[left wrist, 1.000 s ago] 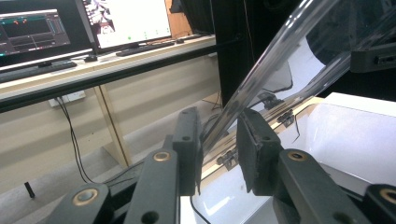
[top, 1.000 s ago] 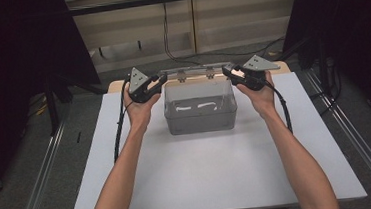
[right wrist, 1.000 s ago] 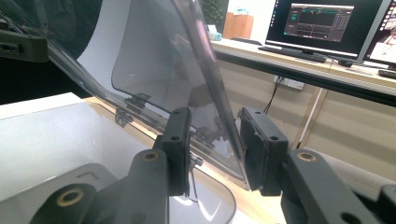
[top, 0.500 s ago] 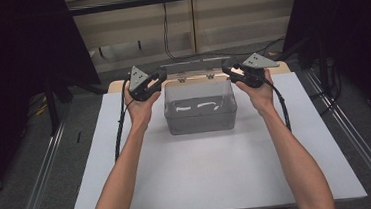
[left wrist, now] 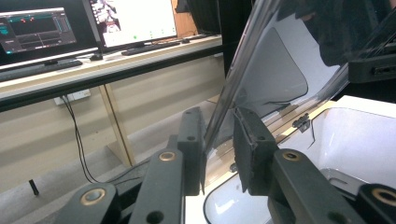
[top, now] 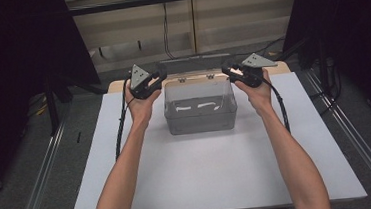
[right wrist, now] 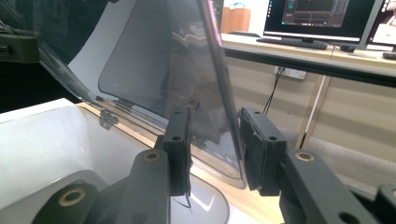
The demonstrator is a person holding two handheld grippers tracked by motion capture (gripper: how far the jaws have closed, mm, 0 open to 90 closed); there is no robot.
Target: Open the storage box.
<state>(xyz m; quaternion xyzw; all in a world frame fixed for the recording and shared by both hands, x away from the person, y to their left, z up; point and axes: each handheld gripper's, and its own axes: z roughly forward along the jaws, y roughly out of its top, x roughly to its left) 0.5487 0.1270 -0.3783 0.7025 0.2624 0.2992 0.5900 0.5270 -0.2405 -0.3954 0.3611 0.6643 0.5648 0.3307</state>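
High view: one clear box (top: 200, 114) sits at the far middle of the white table (top: 214, 177), its hinged lid (top: 194, 65) raised at the back. The left gripper (top: 157, 79) and right gripper (top: 227, 70) each meet a side edge of the lid. By the look of it, opening is nearly done; letting go remains.

Left gripper view: the two jaws pinch the lid edge (left wrist: 243, 70), the box (left wrist: 355, 140) open below.

Right gripper view: the jaws straddle the other lid edge (right wrist: 217, 70); one pad touches it, so the grip looks loose. One box, one lid, two hinges.
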